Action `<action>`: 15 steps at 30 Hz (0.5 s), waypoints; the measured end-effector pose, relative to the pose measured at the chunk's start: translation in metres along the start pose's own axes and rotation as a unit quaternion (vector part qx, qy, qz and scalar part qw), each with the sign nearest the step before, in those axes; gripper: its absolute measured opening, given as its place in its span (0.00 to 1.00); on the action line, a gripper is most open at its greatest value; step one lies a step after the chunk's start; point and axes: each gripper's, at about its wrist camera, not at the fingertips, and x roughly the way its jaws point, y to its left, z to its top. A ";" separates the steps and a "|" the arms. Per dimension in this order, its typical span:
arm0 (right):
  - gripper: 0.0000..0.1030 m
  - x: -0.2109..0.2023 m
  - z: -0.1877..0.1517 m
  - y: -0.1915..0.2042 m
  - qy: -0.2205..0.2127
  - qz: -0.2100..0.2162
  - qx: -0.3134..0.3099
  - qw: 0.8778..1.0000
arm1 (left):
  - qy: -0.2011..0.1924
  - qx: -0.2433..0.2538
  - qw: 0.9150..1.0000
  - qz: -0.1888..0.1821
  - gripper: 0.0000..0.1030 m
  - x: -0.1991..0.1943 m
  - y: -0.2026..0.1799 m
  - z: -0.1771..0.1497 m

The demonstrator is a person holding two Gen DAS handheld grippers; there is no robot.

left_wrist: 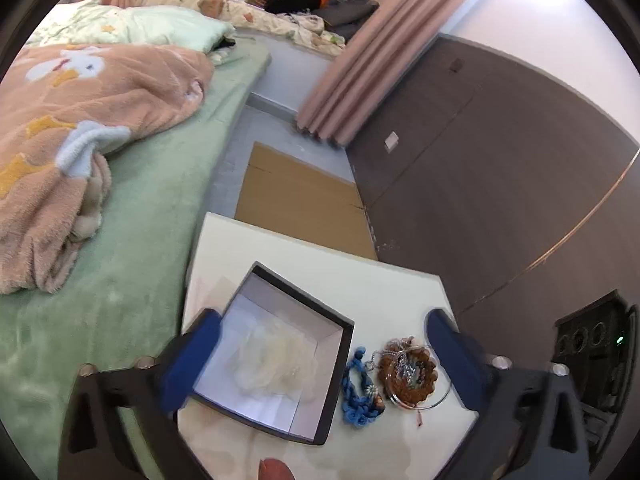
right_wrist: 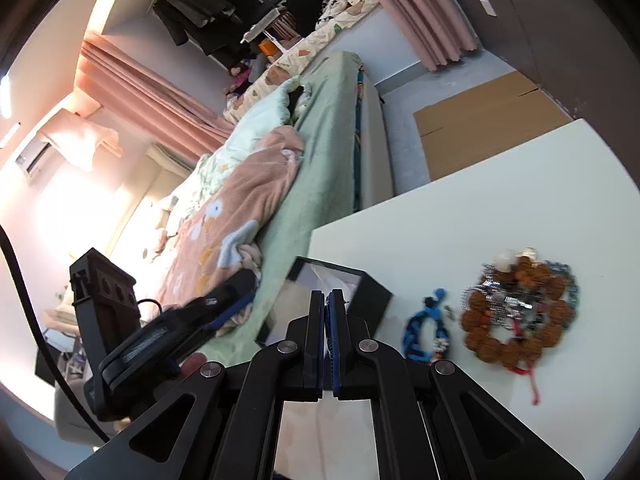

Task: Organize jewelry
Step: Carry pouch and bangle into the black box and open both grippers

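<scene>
The left claw [left_wrist: 320,344] gapes wide over the white worktop [left_wrist: 400,284], gripping nothing; the open black box [left_wrist: 280,352] sits between its fingers. At three o'clock of the box lie a blue bracelet [left_wrist: 358,392] and a brown bead bracelet [left_wrist: 412,374]; the right claw [right_wrist: 325,320] is pressed shut, empty.

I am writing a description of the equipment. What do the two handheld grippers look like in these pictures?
Both are black frames with triangular cut-outs and round silver pivot bolts. The left gripper has two blue padded fingers. The right gripper has flat black fingers with a blue pad between them. A black cable runs beside the left gripper's body.
</scene>
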 end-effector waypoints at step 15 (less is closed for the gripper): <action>0.25 0.062 0.000 0.019 0.038 0.043 0.022 0.998 | -0.042 -0.037 0.998 0.035 0.99 -0.022 0.037 0.022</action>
